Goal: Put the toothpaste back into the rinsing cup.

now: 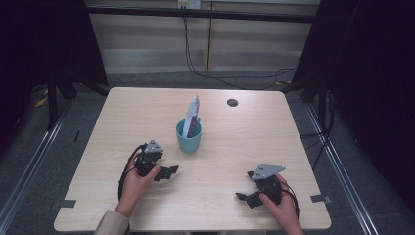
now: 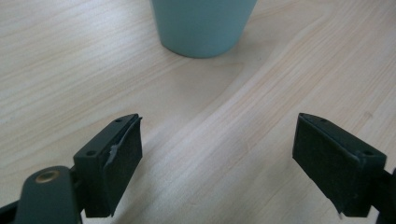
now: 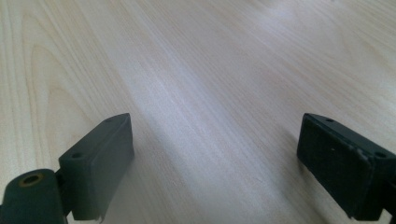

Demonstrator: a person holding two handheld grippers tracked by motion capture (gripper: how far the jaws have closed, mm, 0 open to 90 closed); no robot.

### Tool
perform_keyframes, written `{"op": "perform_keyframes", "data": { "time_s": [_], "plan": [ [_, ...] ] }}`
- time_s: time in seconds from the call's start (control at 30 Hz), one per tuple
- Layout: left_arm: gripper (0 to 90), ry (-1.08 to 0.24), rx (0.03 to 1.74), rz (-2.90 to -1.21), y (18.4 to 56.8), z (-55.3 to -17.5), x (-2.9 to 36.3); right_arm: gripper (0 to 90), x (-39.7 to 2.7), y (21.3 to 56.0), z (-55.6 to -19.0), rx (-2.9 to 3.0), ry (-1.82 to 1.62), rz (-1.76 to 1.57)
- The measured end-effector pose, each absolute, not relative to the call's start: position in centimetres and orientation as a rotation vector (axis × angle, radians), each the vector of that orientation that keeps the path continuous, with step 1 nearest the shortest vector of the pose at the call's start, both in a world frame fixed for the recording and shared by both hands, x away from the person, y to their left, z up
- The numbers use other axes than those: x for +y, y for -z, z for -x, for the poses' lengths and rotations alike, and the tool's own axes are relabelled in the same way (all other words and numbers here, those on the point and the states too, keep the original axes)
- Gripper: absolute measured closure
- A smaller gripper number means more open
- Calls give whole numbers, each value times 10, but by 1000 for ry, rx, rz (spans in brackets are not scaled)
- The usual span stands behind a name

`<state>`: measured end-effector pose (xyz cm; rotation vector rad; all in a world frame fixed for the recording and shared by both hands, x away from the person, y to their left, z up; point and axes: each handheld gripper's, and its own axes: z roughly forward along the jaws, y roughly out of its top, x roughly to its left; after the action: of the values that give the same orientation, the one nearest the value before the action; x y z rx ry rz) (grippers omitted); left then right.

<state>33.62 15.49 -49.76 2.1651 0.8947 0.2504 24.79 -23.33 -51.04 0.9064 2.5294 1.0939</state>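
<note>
A teal cup (image 1: 189,137) stands upright near the middle of the light wooden table (image 1: 244,147). A white and purple tube (image 1: 193,115) leans out of its top. My left gripper (image 1: 168,172) rests low over the table just left of and nearer than the cup, open and empty. In the left gripper view the cup's base (image 2: 203,25) stands ahead beyond the wide-apart jaws. My right gripper (image 1: 243,194) sits near the front right of the table, open and empty, with bare wood (image 3: 210,93) between its jaws.
A small dark round hole (image 1: 232,102) marks the table's far right part. Cables (image 1: 205,73) trail across the floor behind the table. Dark stands (image 1: 54,93) flank the table on both sides. Tape marks (image 1: 67,203) sit at the front corners.
</note>
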Motion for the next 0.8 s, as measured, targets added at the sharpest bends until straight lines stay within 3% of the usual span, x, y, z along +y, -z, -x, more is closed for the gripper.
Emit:
{"op": "perform_keyframes", "data": {
  "time_s": [0.8],
  "plan": [
    [145, -334, 834, -2204, 509, -327, 153, 104, -233, 510, -248, 2529, -1094, -906]
  ]
}}
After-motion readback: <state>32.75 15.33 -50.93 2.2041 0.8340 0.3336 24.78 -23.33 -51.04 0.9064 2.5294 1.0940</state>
